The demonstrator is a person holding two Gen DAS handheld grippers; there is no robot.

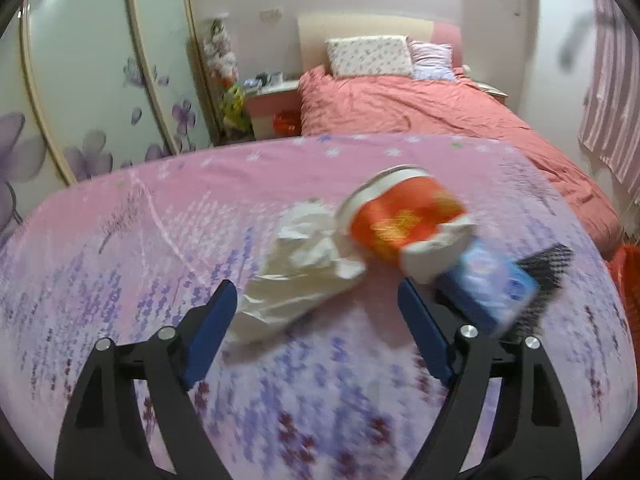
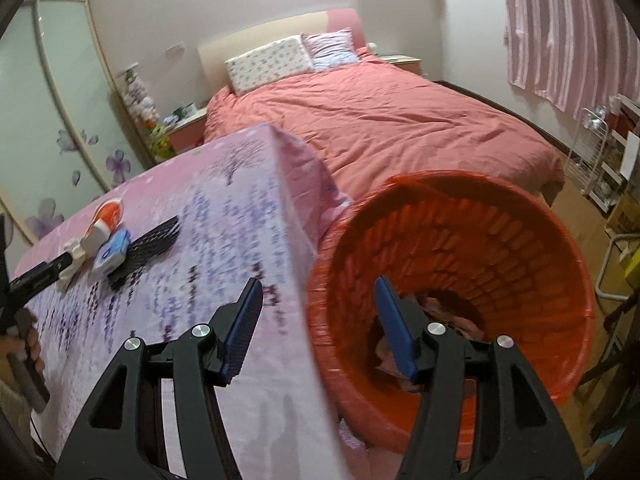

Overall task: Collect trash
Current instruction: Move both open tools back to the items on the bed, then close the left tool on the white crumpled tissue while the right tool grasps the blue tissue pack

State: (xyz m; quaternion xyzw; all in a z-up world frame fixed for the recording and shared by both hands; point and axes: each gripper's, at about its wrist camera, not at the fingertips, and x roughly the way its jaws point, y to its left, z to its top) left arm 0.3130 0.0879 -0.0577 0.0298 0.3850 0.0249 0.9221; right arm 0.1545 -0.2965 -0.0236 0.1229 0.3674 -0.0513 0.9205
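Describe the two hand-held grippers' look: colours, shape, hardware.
Left hand-held gripper and right hand-held gripper look identical: black linkage arms with triangular cutouts, round silver pivot bolts, and flat blue finger pads tapering to a point. No cables or markings visible.

**Dim indoor light, motion blur, heavy fisheye curve**

Both views are softly lit, with a pink cast and weak shadows. The left wrist view smears the crumpled paper (image 1: pixel 304 268) and orange cup (image 1: pixel 404 216). In the right wrist view the red basket (image 2: pixel 500 240) blurs at its rim. Black vignette rings every corner; straight lines bow.
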